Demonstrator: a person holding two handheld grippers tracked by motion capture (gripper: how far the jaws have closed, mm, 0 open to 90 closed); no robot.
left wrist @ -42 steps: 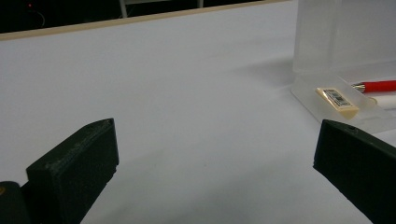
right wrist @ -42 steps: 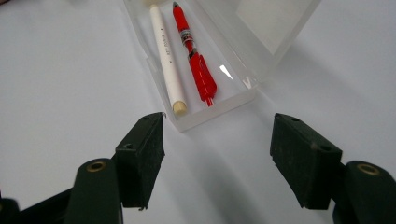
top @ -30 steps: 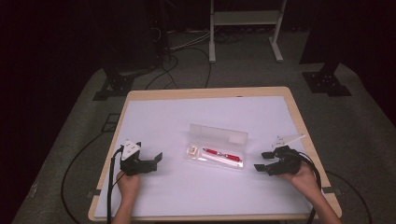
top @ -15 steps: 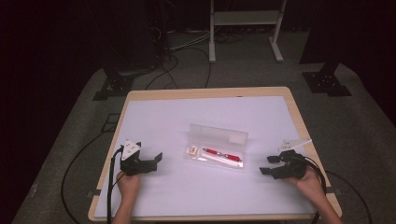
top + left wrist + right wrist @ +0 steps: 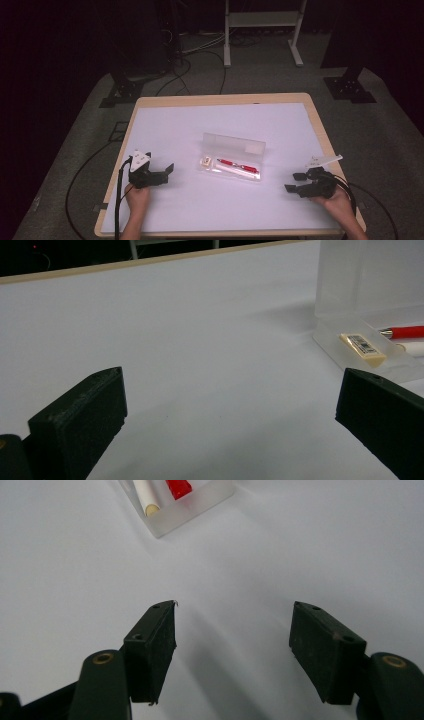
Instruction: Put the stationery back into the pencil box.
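A clear plastic pencil case [image 5: 232, 157] lies open at the middle of the white table, its lid standing up behind it. Inside lie a red pen [image 5: 239, 165], a white pen [image 5: 227, 169] and a small eraser [image 5: 205, 161]. My left gripper [image 5: 169, 170] rests low at the front left, open and empty, pointing right at the case; the eraser [image 5: 362, 345] and red pen [image 5: 405, 332] lie ahead of its jaws. My right gripper [image 5: 295, 182] sits at the front right, open and empty, facing the case's end [image 5: 180, 510].
The white mat [image 5: 220, 125] covers a wooden table whose tan edge [image 5: 320, 125] runs close by my right hand. Cables trail from both grippers over the front edge. A white stand [image 5: 262, 20] and floor cables lie beyond the table.
My right gripper has drawn back toward the front right corner and sunk lower, still open. The left gripper and the case have stayed put.
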